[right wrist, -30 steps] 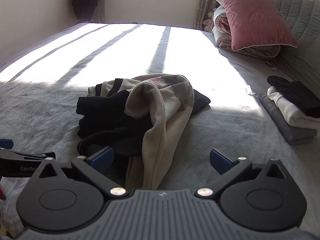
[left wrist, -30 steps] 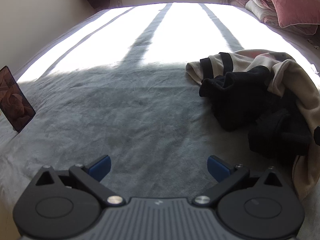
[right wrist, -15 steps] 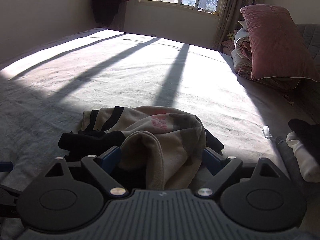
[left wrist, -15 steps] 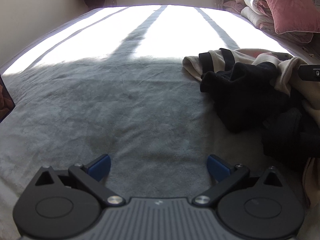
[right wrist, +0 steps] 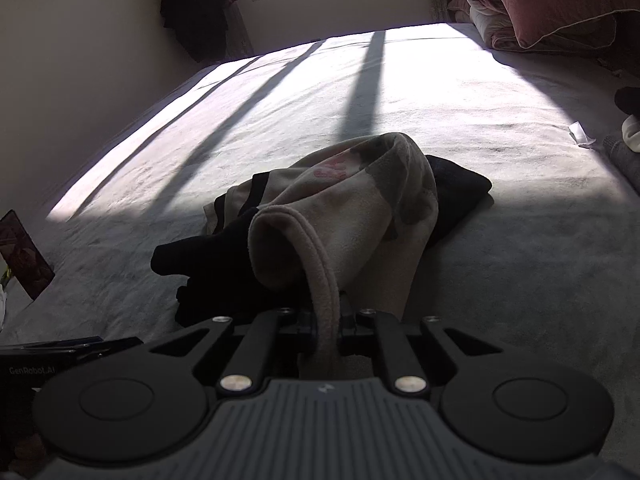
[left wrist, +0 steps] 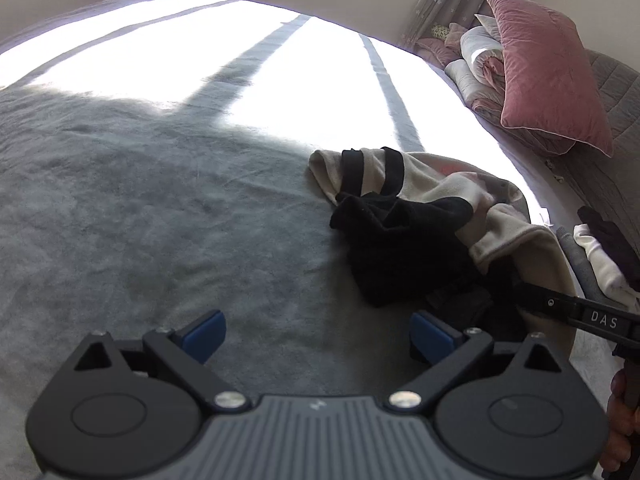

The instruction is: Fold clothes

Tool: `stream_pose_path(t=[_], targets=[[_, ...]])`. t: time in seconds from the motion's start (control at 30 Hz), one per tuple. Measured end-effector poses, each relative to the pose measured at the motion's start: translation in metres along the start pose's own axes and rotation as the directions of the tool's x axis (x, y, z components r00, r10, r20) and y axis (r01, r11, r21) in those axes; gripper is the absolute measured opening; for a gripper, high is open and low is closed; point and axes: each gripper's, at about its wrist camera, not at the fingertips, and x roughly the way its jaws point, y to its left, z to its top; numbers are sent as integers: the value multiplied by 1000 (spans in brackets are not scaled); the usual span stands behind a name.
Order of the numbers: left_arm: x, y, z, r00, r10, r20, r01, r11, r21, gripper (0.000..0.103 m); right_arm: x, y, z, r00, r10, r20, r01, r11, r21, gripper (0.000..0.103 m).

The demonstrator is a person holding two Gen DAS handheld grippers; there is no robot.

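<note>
Folding barely begun: your right gripper (right wrist: 326, 332) is closing on the beige garment's (right wrist: 360, 208) hem, left gripper (left wrist: 316, 334) wide and empty; heap lies crumpled mid-bed (left wrist: 140, 200), folded stack (left wrist: 600, 264) far right.

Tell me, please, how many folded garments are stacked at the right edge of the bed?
3 show: a grey one lowest, a white one on it, a dark one on top; more may be hidden.

You can read "DAS" in white letters on the black body of the right gripper (left wrist: 576, 312), right of your left claw. "GenRobot.AI" stands on the left gripper (right wrist: 32, 368), left of your right claw. The beige garment's (right wrist: 340, 208) pink print is illegible.
</note>
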Motion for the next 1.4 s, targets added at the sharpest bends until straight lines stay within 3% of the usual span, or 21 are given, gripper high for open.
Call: stream_pose_path(t=[0.13,0.53,0.77,0.93,1.1,1.13,1.3,1.4], targets=[[-3,0,9,993,-114,2,114,989,-95,97,-32,9,-9,1000,22,20,-21,999,-42,11],[-7,-14,7,979,-203,-18,197,965,-176,96,-103,17,-33,978,209,7,-208,978,-27,11],[-15,-14,-9,962,-264,-64,245,945,-216,87,-113,40,-53,954,297,-52,-298,954,-26,11],[-37,-15,-22,952,-298,-73,280,940,-195,84,-118,51,-63,937,344,-62,-346,938,-17,11],[-41,-15,-29,924,-366,-116,332,913,-237,63,-114,66,-70,921,380,-90,-383,923,-21,11],[-40,-15,-31,926,-358,-121,322,915,-242,61,-112,70,-72,917,387,-97,-391,920,-22,11],[-40,-17,-38,946,-303,-113,271,933,-236,20,-108,83,-81,910,396,-125,-404,914,-40,11],[-49,-17,-38,960,-273,-65,254,945,-208,15,-104,83,-81,921,371,-120,-379,924,-52,12]])
